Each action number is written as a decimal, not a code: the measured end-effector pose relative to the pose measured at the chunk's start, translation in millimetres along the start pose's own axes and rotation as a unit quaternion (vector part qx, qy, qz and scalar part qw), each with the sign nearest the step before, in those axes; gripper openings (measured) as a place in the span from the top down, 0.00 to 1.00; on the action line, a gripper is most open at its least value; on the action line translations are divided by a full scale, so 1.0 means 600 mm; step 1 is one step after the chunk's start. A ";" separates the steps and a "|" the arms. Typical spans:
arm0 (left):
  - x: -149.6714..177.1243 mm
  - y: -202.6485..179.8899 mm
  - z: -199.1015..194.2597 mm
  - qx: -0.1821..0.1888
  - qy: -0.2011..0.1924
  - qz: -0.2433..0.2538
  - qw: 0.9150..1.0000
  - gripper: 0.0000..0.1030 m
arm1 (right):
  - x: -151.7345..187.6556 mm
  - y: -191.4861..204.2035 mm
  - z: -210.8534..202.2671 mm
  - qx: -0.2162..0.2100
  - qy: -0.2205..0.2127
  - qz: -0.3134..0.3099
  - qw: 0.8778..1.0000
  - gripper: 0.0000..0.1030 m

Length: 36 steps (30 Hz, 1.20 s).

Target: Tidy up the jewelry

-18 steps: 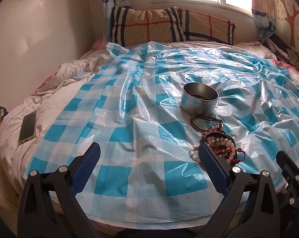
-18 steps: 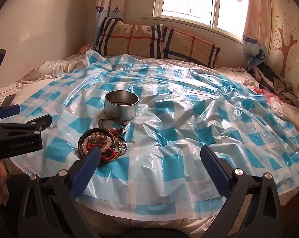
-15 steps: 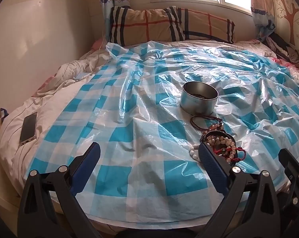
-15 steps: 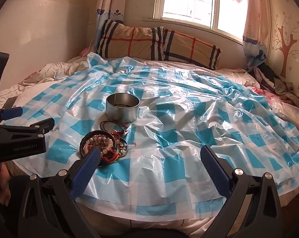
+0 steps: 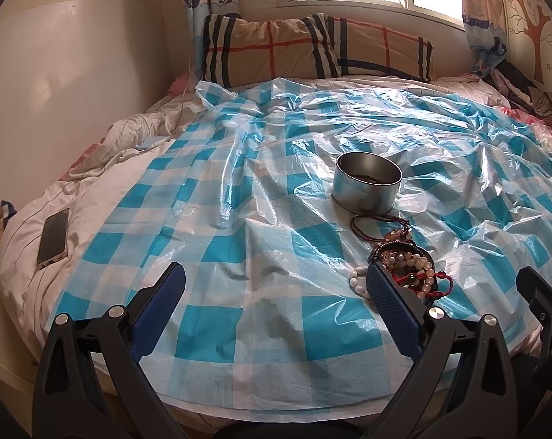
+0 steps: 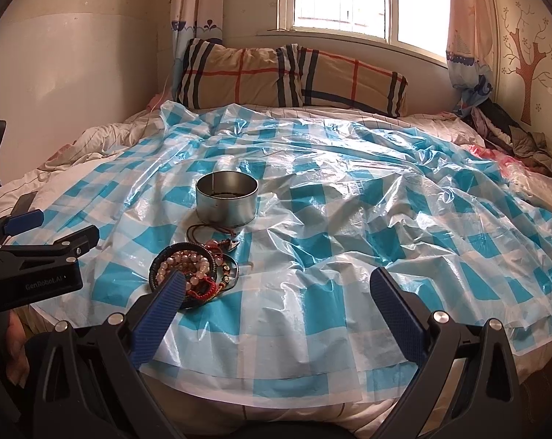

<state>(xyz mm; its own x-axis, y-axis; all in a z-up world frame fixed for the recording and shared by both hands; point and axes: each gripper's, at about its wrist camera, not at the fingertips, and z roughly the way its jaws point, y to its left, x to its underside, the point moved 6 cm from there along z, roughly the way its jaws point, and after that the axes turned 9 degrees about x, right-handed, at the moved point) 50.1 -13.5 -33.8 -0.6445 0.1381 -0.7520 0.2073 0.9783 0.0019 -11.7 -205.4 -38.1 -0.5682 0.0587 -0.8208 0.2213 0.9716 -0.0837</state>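
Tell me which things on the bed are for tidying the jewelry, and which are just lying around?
For the job:
- round metal tin
- pile of bead bracelets
- brown cord necklace
- left gripper and right gripper, both open

Just lying about:
- phone
- plaid pillows
- heap of clothes
- checked plastic sheet

Bedroom. Bed (image 6: 458, 135) covered by a crinkled blue-and-white checked plastic sheet (image 6: 349, 219). Two plaid pillows (image 6: 290, 77) at the head, under a bright window (image 6: 349, 0) with patterned curtains (image 6: 192, 3). Cream wall (image 5: 75, 55) on the left, tree decal (image 6: 528, 58) on the right. Phone (image 5: 53, 236) lies on the white bedding (image 5: 104, 168) near the left edge.
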 end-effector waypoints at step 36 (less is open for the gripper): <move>0.015 0.013 -0.004 -0.002 -0.005 0.008 1.000 0.07 | -0.001 -0.005 -0.003 0.000 -0.004 0.008 1.000 0.06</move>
<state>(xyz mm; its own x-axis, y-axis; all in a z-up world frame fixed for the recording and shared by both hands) 44.3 -4.4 -39.3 -0.6338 0.1518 -0.7584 0.2149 0.9765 0.0159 -13.4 -208.0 -36.5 -0.5590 0.0717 -0.8261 0.2297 0.9707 -0.0712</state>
